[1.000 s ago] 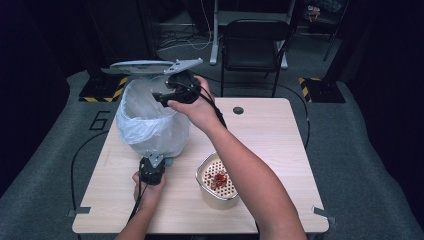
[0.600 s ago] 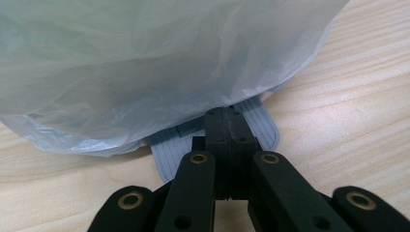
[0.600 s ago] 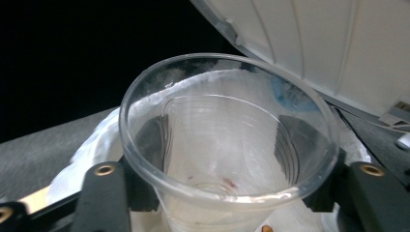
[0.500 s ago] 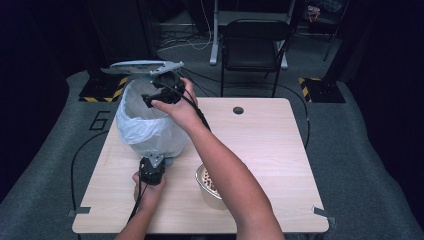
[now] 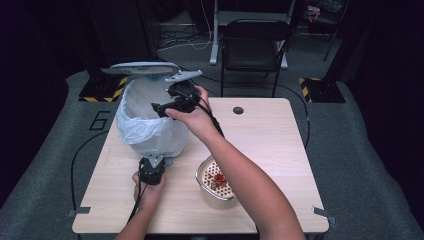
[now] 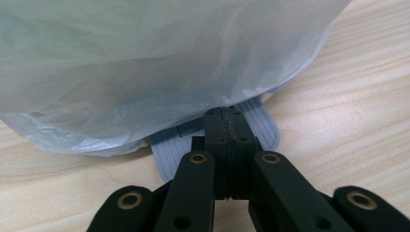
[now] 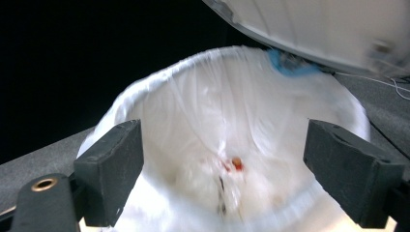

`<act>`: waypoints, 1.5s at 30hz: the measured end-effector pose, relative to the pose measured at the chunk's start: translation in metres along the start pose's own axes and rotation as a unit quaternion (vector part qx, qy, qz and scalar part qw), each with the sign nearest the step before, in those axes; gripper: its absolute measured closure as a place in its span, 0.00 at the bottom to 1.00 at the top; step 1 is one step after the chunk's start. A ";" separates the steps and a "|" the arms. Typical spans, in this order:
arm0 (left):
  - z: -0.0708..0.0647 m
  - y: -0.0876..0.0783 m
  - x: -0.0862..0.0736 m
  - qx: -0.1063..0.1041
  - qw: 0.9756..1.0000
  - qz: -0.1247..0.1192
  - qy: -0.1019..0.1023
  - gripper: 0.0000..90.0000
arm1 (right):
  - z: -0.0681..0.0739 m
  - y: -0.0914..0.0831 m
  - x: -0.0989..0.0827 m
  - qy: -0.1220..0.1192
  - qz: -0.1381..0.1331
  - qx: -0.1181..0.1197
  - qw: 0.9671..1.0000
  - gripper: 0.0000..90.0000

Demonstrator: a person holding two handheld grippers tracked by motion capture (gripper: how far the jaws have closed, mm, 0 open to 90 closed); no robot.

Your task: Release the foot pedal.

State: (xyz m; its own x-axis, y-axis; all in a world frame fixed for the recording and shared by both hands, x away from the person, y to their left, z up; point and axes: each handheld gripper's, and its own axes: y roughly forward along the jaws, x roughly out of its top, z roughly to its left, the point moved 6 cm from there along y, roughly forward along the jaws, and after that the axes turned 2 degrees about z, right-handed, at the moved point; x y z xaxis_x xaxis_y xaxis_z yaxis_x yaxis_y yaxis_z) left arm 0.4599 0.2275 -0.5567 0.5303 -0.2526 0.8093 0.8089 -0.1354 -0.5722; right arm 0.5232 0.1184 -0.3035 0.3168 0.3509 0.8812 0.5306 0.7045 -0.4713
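R gripper [image 5: 159,107] hangs over the lined bin [image 5: 145,127] w/ jaws spread wide, nothing held; small red bits lie in the liner below. L gripper [image 6: 225,125] is clamped on the pedal [image 6: 261,128], lid [image 5: 140,68] up. Looks like the drop step; next, prob back to the basket [image 5: 216,181] on the counter [image 5: 270,135] for more scraps.

On my table [image 5: 280,150] the bin [image 5: 150,125] stood at the left, its lid [image 5: 142,67] raised above and behind the mouth. The strainer bowl [image 5: 216,181] sat to the bin's right, nearer me. My left gripper [image 5: 151,169] lay at the bin's pedal [image 6: 263,126], my right gripper [image 5: 172,102] over the bin's mouth.
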 end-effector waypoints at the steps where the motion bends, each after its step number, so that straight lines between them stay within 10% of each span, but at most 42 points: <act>1: 0.001 -0.001 0.000 -0.004 1.000 0.000 -0.006 0.98 | -0.004 -0.009 -0.005 -0.001 -0.004 -0.001 1.000 0.16; 11: 0.019 -0.011 0.003 -0.018 0.999 -0.017 -0.049 0.57 | -0.051 -0.071 -0.051 -0.002 -0.002 -0.055 0.999 0.21; 30: 0.018 -0.040 -0.007 -0.099 0.995 0.009 0.017 0.43 | -0.097 -0.125 -0.148 0.040 0.014 -0.117 0.992 0.22; 38: 0.037 -0.052 -0.017 -0.138 0.990 0.015 -0.030 0.42 | -0.113 -0.144 -0.197 0.051 0.028 -0.161 0.985 0.24; 45: 0.057 -0.046 -0.028 -0.105 0.993 0.032 -0.034 0.39 | -0.121 -0.158 -0.250 0.081 0.032 -0.197 0.977 0.23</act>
State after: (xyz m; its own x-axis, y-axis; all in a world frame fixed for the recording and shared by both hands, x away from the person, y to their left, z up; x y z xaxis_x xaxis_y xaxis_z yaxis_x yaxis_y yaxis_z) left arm 0.4223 0.2959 -0.5450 0.6014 -0.2022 0.7729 0.7056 -0.3192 -0.6326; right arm 0.4550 -0.1554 -0.4536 0.4620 0.2611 0.8476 0.7572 0.3815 -0.5302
